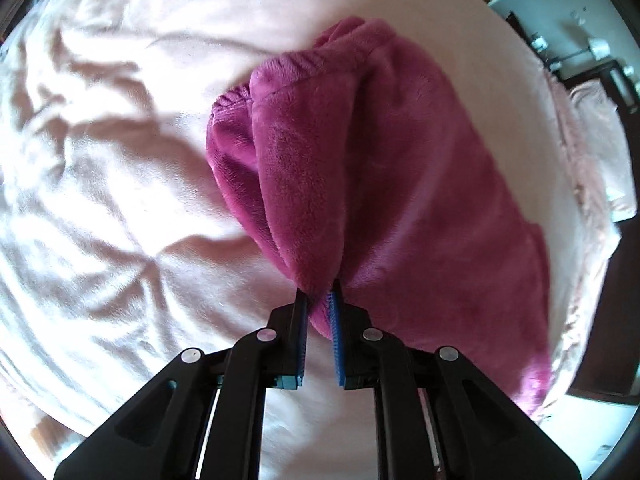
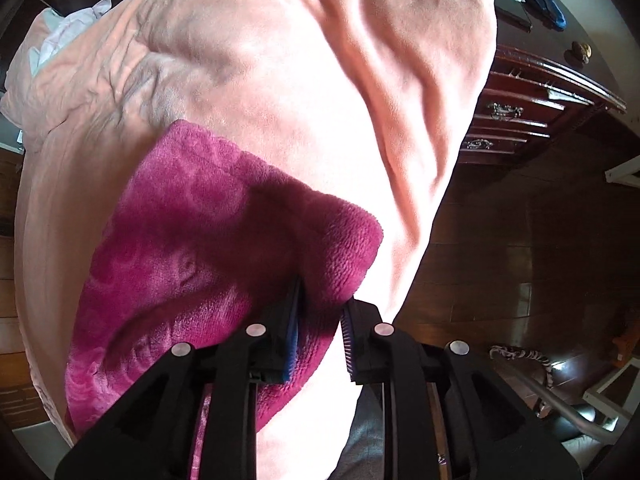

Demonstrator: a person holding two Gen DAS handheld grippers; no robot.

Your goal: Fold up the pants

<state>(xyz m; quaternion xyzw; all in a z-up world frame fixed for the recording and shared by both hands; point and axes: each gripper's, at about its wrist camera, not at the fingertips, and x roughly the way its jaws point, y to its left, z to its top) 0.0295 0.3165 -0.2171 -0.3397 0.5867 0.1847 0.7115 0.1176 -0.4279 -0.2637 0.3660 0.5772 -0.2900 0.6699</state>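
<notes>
Magenta fleece pants (image 1: 360, 152) lie on a pale pink blanket (image 1: 120, 140), with the elastic waistband at the far end. My left gripper (image 1: 320, 292) is shut on a pinched fold of the pants and lifts it off the bed. In the right wrist view the pants (image 2: 200, 240) hang in a broad fold over the blanket (image 2: 320, 80). My right gripper (image 2: 322, 292) is shut on a corner of the pants, with fabric bunched between its blue pads (image 2: 292, 340).
The bed ends at the right in both views. A dark wooden dresser (image 2: 520, 112) and dark wood floor (image 2: 520, 260) lie to the right. A white frame and metal rail (image 2: 580, 404) stand at the lower right. Furniture (image 1: 592, 52) stands beyond the bed.
</notes>
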